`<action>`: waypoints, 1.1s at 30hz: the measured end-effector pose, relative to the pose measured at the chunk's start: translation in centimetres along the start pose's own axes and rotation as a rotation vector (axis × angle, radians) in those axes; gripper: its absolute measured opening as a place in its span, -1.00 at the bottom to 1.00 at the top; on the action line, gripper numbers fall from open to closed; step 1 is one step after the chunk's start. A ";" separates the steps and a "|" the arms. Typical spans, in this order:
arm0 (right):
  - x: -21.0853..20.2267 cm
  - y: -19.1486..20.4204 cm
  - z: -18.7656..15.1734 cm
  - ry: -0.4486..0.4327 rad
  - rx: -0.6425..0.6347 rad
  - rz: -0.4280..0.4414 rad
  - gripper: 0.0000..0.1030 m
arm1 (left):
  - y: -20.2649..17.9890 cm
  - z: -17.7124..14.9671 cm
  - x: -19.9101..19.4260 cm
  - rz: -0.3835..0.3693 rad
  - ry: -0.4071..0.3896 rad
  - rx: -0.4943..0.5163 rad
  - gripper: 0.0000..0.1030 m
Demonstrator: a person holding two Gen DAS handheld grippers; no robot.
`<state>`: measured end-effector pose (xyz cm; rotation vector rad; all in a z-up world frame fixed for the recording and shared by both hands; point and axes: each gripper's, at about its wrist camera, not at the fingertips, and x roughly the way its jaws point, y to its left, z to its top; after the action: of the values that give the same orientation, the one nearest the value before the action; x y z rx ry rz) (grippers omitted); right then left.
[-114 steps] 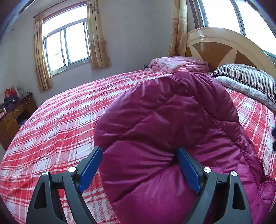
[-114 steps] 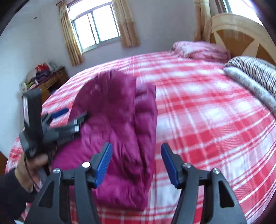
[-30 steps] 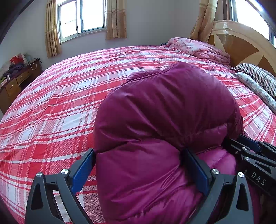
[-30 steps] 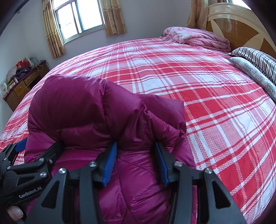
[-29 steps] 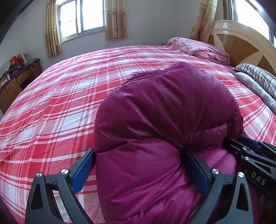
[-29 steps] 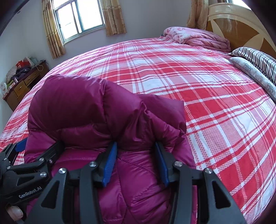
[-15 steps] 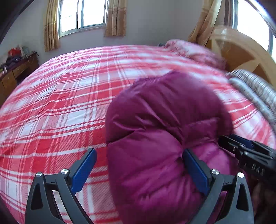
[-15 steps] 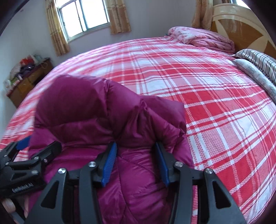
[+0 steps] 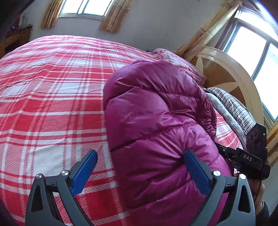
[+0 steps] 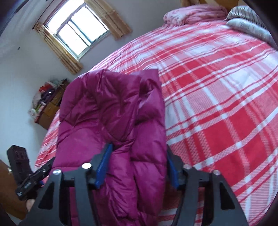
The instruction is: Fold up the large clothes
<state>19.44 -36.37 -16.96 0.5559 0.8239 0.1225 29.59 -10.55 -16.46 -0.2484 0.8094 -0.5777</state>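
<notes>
A folded magenta puffer jacket (image 9: pixel 156 121) lies bundled on the red plaid bed (image 9: pixel 52 97). My left gripper (image 9: pixel 140 166) is open; its right finger touches the jacket's side and its left finger stands free over the bedspread. In the right wrist view my right gripper (image 10: pixel 137 165) is shut on a thick fold of the jacket (image 10: pixel 111 111). The right gripper also shows in the left wrist view (image 9: pixel 246 158) at the jacket's far side. The left gripper shows in the right wrist view (image 10: pixel 33 179) at lower left.
A wooden headboard (image 9: pixel 231 74) with striped pillows (image 9: pixel 232 109) and a pink quilt (image 10: pixel 194 12) stands at the bed's head. A cluttered wooden dresser (image 10: pixel 48 106) stands by the wall under a curtained window (image 10: pixel 78 29).
My left gripper has let go of the jacket and slid left, so its left finger is now clear of it. Both views have tilted. The right gripper keeps its hold.
</notes>
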 end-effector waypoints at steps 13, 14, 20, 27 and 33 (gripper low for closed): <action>-2.0 3.8 -2.3 -0.040 -0.053 0.065 -0.59 | -1.9 0.1 -3.6 -0.015 0.034 0.084 -0.18; -2.0 4.5 -2.5 -0.042 -0.063 0.068 -0.60 | -1.9 0.0 -4.3 0.004 0.030 0.092 -0.20; -0.7 9.9 -3.4 -0.020 -0.126 0.130 -0.60 | 0.4 -0.3 -9.5 0.107 -0.035 0.104 -0.21; 3.2 16.9 -4.8 0.051 -0.203 0.218 -0.60 | 6.0 -0.5 -15.4 0.238 -0.097 0.066 -0.21; 7.2 22.3 -6.2 0.119 -0.265 0.277 -0.61 | 10.2 -1.2 -19.1 0.352 -0.125 0.033 -0.21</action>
<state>22.31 -12.52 -13.66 0.4121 0.8267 0.5153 22.22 8.72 -9.93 -0.1063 0.7010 -0.2411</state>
